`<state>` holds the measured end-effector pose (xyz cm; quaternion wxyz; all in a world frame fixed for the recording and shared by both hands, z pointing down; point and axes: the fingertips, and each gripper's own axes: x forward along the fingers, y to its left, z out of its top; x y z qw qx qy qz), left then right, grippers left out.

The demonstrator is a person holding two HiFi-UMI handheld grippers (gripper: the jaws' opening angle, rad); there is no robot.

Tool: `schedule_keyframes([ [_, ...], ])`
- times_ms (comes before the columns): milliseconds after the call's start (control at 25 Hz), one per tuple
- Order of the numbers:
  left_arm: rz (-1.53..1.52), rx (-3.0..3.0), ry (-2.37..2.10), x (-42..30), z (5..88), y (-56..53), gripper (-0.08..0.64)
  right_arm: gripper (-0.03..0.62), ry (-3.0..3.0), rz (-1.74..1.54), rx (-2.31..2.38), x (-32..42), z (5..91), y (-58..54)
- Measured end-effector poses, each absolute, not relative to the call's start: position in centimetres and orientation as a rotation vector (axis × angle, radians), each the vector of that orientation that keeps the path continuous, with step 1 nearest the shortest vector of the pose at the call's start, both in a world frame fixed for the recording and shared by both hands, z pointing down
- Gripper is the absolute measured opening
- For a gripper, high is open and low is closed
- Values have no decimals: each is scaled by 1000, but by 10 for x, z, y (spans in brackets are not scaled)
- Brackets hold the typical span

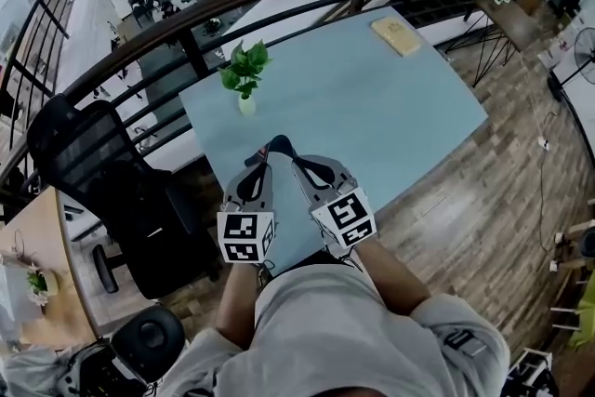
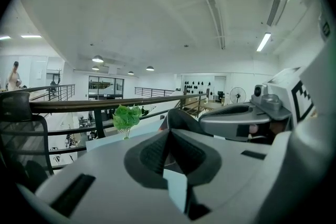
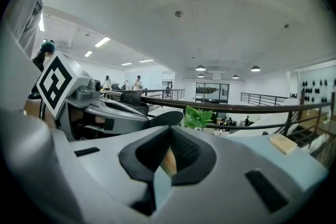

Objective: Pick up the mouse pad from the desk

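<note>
Head view: my left gripper [image 1: 264,163] is squeezed shut on one side of the soft, dark mouse pad [image 1: 279,147], which curls up round between my tips; my right gripper [image 1: 297,164] pinches the other side, over the smooth blue desk [image 1: 390,107]

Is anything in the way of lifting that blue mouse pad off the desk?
Nothing blocks the grippers: the left gripper and right gripper both clamp the mouse pad at its near edge. But a small plant and a tan block rest on it farther out.
</note>
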<state>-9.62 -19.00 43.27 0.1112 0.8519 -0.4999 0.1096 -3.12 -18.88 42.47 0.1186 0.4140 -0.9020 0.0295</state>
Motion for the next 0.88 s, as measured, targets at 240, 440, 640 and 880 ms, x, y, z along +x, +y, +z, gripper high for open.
schedule_keyframes([
  [240, 308, 2513, -1456, -87, 430, -192, 23, 14, -2648, 87, 1233, -22, 420, -192],
  [440, 305, 2507, -1456, -84, 429, -193, 23, 14, -2653, 87, 1234, -17, 417, -192],
  [640, 291, 2510, -1442, -79, 429, -193, 23, 14, -2659, 89, 1236, -14, 416, -192],
  [880, 288, 2511, -1441, -79, 432, -189, 23, 14, -2659, 88, 1240, -13, 418, -188],
])
